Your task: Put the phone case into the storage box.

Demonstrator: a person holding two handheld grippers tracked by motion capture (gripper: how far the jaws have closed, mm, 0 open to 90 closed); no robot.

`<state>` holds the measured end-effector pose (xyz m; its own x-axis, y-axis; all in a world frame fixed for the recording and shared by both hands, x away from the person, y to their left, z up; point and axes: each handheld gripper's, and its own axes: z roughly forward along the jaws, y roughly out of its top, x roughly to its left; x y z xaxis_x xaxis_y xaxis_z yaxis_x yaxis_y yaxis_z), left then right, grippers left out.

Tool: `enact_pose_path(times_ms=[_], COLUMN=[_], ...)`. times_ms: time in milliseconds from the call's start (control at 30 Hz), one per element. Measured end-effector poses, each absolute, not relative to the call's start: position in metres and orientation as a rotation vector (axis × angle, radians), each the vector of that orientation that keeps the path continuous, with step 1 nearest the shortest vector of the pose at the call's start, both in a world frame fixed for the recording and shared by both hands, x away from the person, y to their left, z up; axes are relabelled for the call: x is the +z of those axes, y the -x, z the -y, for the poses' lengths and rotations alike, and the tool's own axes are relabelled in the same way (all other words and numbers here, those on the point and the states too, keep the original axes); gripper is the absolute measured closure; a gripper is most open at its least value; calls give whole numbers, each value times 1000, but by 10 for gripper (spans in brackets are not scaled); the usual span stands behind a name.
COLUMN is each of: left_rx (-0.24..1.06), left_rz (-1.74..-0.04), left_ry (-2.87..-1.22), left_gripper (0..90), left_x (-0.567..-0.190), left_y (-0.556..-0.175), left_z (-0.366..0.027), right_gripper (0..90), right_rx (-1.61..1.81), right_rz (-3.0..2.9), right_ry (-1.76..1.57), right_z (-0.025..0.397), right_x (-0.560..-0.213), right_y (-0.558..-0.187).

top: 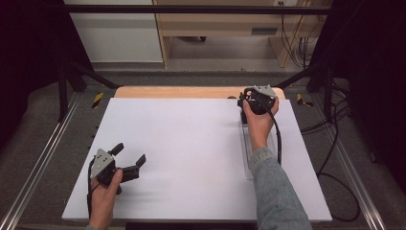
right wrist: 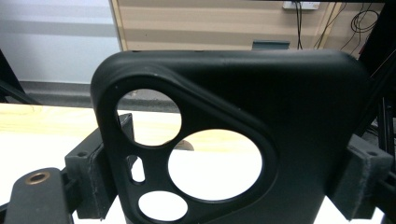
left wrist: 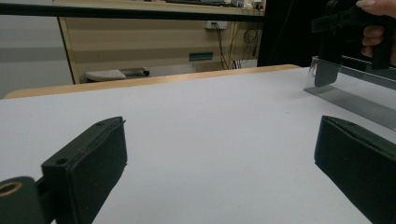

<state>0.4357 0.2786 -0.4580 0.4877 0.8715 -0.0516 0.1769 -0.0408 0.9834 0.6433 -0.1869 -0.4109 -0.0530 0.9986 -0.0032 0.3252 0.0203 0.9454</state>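
My right gripper is at the far right of the white table top, shut on a black phone case. The case has a rounded triangular camera opening with three round holes and stands upright between the pads. From the left gripper view, the case hangs over the far end of a clear plastic holder. My left gripper rests near the front left of the table, open and holding nothing; in its own view the jaws stand wide apart over bare white surface.
The clear plastic holder lies along the table's right side, partly under the person's right forearm. A wooden strip edges the far side. Black frame bars and cables surround the table.
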Motion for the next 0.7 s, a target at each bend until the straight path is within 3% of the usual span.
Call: enact_pose_path(times_ms=[700], left_rx=[723], left_rz=[-953], left_ry=[-1531], left_gripper=[25], left_x=[-459], left_y=[-436], left_z=[-279], right_gripper=[134], right_rx=[1058], right_rz=[-1496], right_ry=[-1437], right_z=[190], right_x=[-420], right_y=[-649])
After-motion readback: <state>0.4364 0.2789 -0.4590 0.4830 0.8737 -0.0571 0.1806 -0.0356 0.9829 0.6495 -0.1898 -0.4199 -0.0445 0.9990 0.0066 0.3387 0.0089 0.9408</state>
